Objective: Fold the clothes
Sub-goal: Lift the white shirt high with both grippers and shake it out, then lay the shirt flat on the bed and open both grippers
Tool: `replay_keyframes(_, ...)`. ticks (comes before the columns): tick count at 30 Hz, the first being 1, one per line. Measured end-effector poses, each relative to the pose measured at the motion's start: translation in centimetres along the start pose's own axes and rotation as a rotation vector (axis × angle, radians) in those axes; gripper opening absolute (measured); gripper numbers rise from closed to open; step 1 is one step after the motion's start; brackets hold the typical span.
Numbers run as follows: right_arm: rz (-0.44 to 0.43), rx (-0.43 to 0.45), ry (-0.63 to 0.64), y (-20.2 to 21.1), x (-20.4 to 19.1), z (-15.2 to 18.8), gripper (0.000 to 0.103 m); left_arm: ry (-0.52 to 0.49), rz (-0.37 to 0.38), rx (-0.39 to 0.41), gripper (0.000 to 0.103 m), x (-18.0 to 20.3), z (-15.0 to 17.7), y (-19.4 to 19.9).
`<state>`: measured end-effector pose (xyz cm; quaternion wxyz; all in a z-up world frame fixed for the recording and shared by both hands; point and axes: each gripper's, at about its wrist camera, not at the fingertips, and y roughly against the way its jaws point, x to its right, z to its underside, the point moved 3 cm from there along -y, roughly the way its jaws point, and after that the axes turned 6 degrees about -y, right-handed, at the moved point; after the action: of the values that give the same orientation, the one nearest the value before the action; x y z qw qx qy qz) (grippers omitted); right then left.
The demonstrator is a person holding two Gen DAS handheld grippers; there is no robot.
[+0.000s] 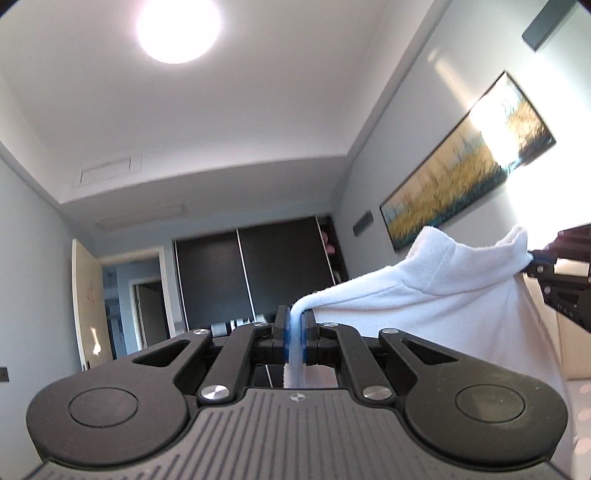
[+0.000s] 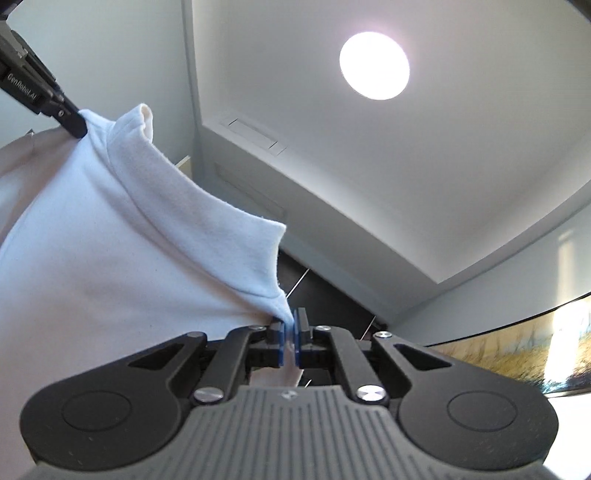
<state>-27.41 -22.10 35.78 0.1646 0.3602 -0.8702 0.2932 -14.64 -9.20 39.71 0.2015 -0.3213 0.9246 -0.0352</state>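
A white high-collared garment [image 1: 436, 291] hangs in the air, stretched between both grippers. My left gripper [image 1: 294, 332] is shut on one shoulder edge of it, with cloth pinched between the blue pads. The right gripper [image 1: 535, 260] shows at the right edge of the left wrist view, gripping the other shoulder. In the right wrist view the garment [image 2: 122, 236] fills the left side, collar up. There my right gripper [image 2: 291, 338] is shut on the cloth just below the collar. At top left of that view the left gripper [image 2: 75, 123] holds the far shoulder. The garment's lower part is hidden.
Both cameras tilt up toward the ceiling, with a round ceiling light [image 1: 179, 27]. A framed landscape painting [image 1: 469, 162] hangs on the right wall. A dark sliding-door wardrobe [image 1: 251, 273] and an open doorway [image 1: 140, 295] stand at the far end of the room.
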Motion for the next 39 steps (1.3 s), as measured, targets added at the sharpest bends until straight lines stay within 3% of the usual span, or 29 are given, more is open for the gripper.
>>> replay_keyframes(4,-0.061,-0.096,-0.015,-2.6,-2.0,4.2,0.005,0.004,0.04,-0.13,0.004,-0.1,4.1,-4.5)
replay_keyframes(10,-0.18,-0.323,-0.067,-8.1,-7.6,14.4,0.005,0.022,0.109,-0.386,0.004,-0.2,14.6,-12.5)
replay_keyframes(19,-0.325,-0.609,-0.082,-18.2,-16.3,29.2,0.005,0.003,0.13,-0.64,0.004,0.1,29.3,-25.5)
replay_keyframes(23,-0.361,-0.726,-0.088,-22.5,-19.3,35.2,0.005,-0.027,0.152,-0.757,0.004,0.9,36.6,-29.5)
replay_keyframes(27,-0.415,-0.869,-0.132,-24.8,-22.5,41.6,0.005,-0.051,0.192,-0.862,0.004,2.2,43.3,-32.3)
replay_keyframes(31,-0.465,-0.977,-0.138,-25.2,-25.5,46.3,0.005,-0.047,0.221,-0.969,0.004,3.4,50.3,-32.4)
replay_keyframes(34,-0.483,-1.046,-0.162,-24.3,-27.6,48.2,0.005,-0.026,0.237,-1.022,0.004,4.1,52.8,-32.7)
replay_keyframes(39,-0.496,-1.09,-0.18,-25.3,-29.3,50.5,0.009,-0.025,0.256,-1.055,0.007,5.3,54.3,-33.7)
